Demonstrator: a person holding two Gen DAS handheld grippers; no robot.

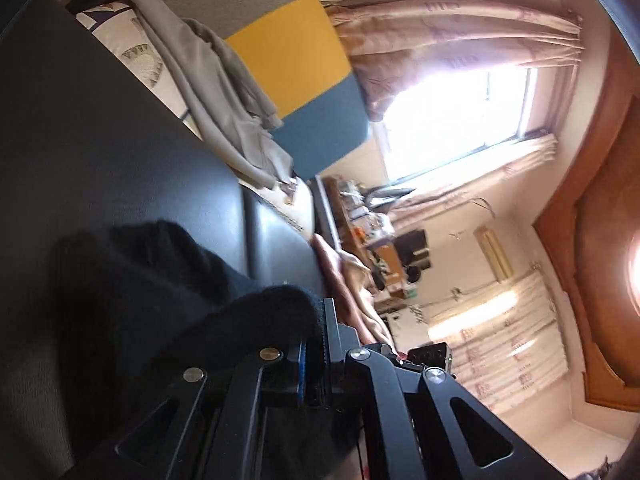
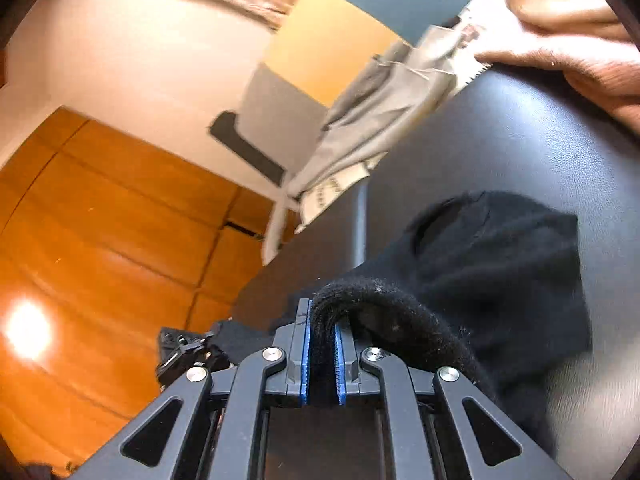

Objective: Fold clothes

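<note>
Right hand-held gripper (image 2: 322, 344) — blue ribbed pads clamped on fuzzy black knit garment (image 2: 500, 272). Left hand-held gripper (image 1: 316, 344) pinches the same cloth — bulk slumped at 9 o'clock on the dark, pebbled desk (image 1: 100, 140).

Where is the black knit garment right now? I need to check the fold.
The black knit garment lies on the dark table, its near edge pinched in both the right gripper and left gripper, below the grey cloth.
</note>
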